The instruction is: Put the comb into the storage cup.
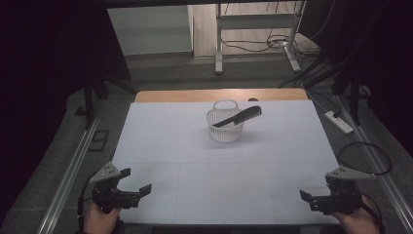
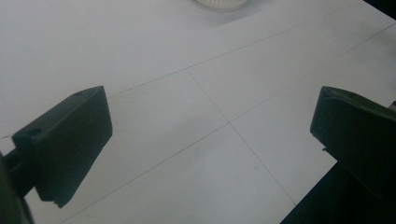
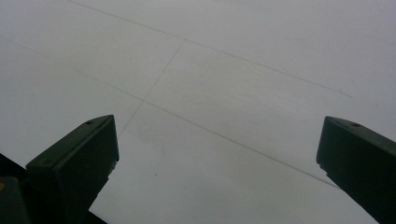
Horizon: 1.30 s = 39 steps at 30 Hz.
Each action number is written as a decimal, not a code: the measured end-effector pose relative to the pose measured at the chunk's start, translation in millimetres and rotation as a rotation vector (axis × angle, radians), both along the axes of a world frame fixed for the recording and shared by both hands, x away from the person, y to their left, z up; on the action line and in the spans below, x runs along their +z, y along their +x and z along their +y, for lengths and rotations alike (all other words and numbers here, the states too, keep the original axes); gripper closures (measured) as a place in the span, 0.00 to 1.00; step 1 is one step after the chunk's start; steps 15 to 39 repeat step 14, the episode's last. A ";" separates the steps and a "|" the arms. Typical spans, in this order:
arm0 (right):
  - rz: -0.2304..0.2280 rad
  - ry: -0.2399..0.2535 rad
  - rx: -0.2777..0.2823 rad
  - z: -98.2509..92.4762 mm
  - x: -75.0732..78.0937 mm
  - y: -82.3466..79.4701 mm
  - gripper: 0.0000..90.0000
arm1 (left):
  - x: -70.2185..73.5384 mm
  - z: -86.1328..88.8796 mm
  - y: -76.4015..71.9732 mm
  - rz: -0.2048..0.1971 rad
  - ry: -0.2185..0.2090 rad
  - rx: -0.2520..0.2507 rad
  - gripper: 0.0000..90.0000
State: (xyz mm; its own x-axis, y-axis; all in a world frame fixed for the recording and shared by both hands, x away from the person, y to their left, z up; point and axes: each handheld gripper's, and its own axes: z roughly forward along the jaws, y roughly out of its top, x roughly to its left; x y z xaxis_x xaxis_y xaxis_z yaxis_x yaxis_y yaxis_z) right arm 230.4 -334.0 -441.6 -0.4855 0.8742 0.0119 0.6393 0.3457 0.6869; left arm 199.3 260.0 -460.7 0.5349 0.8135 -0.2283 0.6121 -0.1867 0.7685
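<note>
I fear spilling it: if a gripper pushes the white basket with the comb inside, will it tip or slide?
The basket looks light, thin plastic, so it would probably slide. The black comb leans over its rim, sticking out, so a high push might tip it or shake the comb out.

A white surface (image 1: 170, 146) spreads across the middle of the frame, a strip of bare wood along its far edge. Just above centre stands a small white basket (image 1: 225, 127) with a black comb (image 1: 238, 116) lying tilted across its rim, one end jutting out to the right. At lower left a hand holds the left gripper (image 1: 139, 183), jaws apart and pointing right; at lower right the right gripper (image 1: 306, 199) points left. Both are well apart from the basket. Cables trail on the floor beyond.
</note>
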 end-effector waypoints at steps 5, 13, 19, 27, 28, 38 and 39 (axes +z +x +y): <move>0.008 -0.011 -0.013 -2.1 0.4 -2.8 0.00 | -0.1 0.1 -0.1 -0.001 0.001 0.001 0.00; 0.025 -0.030 -0.028 -5.0 -0.1 -5.9 0.00 | -0.1 0.7 0.1 0.005 0.003 0.004 0.00; 0.024 -0.031 -0.028 -5.2 -0.2 -6.0 0.00 | 0.0 0.6 0.3 0.005 0.005 0.005 0.00; 0.024 -0.031 -0.028 -5.2 -0.2 -6.0 0.00 | 0.0 0.6 0.3 0.005 0.005 0.005 0.00; 0.024 -0.031 -0.028 -5.2 -0.2 -6.0 0.00 | 0.0 0.6 0.3 0.005 0.005 0.005 0.00; 0.024 -0.031 -0.028 -5.2 -0.2 -6.0 0.00 | 0.0 0.6 0.3 0.005 0.005 0.005 0.00; 0.024 -0.031 -0.028 -5.2 -0.2 -6.0 0.00 | 0.0 0.6 0.3 0.005 0.005 0.005 0.00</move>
